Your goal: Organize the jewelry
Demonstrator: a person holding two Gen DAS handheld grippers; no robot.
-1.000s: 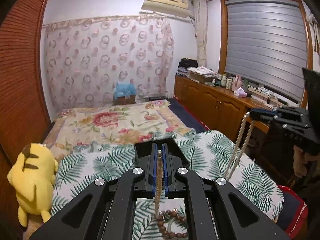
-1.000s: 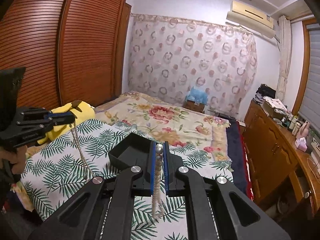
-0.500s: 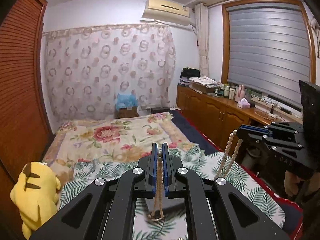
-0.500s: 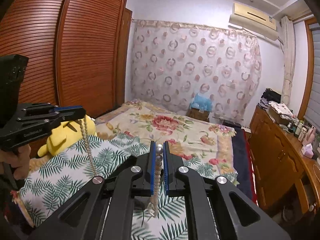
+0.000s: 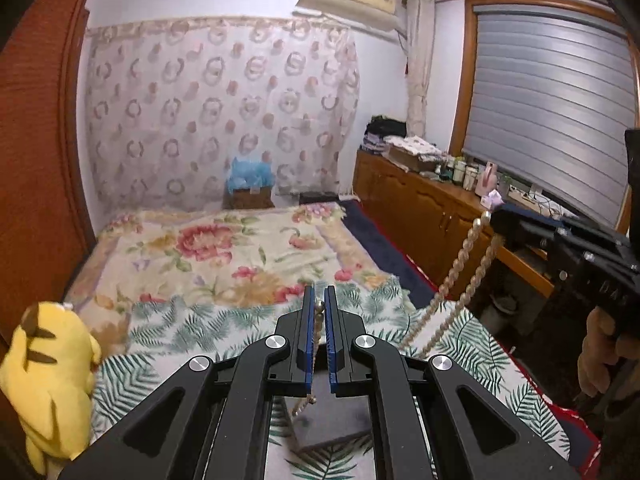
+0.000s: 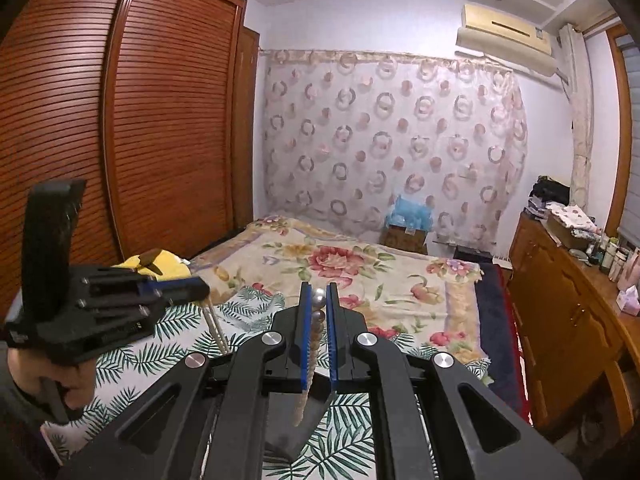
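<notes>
Both grippers hold one pearl necklace in the air above the bed. My left gripper (image 5: 319, 300) is shut on the pearl necklace (image 5: 317, 322), whose strand hangs down between the blue pads. My right gripper (image 6: 319, 296) is shut on the same necklace (image 6: 319, 300), with large pearls pinched at the tips. In the left wrist view the right gripper (image 5: 500, 222) shows at the right with two strands (image 5: 460, 276) hanging from it. In the right wrist view the left gripper (image 6: 196, 286) shows at the left. A dark jewelry box (image 5: 332, 420) lies below on the leaf-print cloth.
A leaf-print cloth (image 5: 180, 332) covers the near part of the bed, a floral blanket (image 5: 224, 252) the far part. A yellow plush toy (image 5: 48, 380) sits at the left edge. A wooden cabinet (image 5: 432, 216) with bottles runs along the right. A wooden wardrobe (image 6: 120, 140) stands at the left.
Both grippers have risen with the necklace, so the box and cloth sit lower in view. The brown bead bracelet seen a second ago is out of view.
</notes>
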